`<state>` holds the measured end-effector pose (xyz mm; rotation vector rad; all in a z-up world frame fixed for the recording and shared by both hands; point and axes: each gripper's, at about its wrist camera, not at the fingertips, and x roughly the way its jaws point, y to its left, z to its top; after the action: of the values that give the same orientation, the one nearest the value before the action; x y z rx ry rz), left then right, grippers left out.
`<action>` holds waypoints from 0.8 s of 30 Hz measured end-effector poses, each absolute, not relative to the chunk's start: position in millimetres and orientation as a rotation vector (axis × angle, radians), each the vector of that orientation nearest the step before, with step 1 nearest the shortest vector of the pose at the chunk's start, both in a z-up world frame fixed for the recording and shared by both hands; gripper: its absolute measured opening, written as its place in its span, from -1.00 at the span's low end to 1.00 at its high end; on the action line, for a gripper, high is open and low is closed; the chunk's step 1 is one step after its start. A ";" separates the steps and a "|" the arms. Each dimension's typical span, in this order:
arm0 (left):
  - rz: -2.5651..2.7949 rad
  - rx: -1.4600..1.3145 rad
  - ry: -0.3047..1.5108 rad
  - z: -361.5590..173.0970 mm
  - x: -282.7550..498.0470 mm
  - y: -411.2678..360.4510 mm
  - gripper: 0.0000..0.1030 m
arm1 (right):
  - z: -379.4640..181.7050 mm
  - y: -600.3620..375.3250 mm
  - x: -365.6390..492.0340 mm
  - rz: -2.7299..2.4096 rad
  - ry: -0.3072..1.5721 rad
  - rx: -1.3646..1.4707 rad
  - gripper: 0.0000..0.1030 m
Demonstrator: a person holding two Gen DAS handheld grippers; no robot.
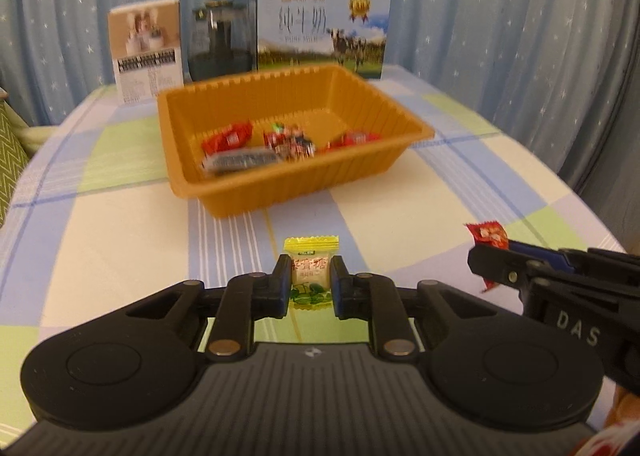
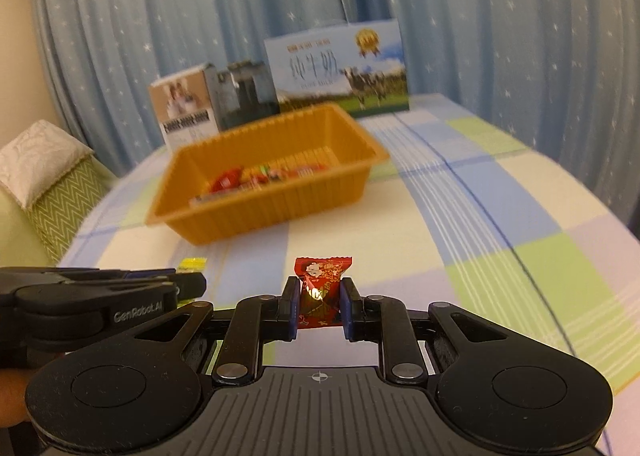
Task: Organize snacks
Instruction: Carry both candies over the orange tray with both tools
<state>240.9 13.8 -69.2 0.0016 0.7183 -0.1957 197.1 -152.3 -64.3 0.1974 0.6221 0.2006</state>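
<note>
The left hand-held gripper (image 1: 311, 282) points forward and level, its two black fingers (image 1: 282, 283) drawn in close and pressing on the sides of a yellow-wrapped candy (image 1: 311, 274) that stands upright between them. The right hand-held gripper (image 2: 319, 304) sits just beside it on the right, also pointing forward, with its blue-padded fingers (image 2: 347, 310) closed on a red-wrapped candy (image 2: 320, 292) held upright. In the left wrist view the right hand-held gripper's tip (image 1: 490, 264) shows side-on at the right edge, pinching the red wrapper. A bit of the person's skin shows at the lower left of the right wrist view, too little to tell more.
</note>
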 end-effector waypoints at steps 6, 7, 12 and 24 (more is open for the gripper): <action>-0.162 -0.041 0.684 -43.1 242.2 21.9 -0.66 | -35.4 -149.1 207.4 0.228 0.558 0.178 -0.60; -0.158 -0.046 0.678 -39.5 242.7 23.1 -0.66 | -31.4 -148.2 210.7 0.232 0.551 0.175 -0.60; -0.143 -0.062 0.651 -23.6 247.2 28.3 -0.66 | -14.7 -143.2 226.9 0.256 0.514 0.150 -0.60; -0.135 -0.092 0.641 -20.4 257.4 35.4 -0.66 | -8.5 -136.7 265.8 0.267 0.507 0.132 -0.59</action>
<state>257.4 35.4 -20.4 -0.0919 0.6413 -0.1345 265.8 -136.7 -8.5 0.1323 0.5065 0.2671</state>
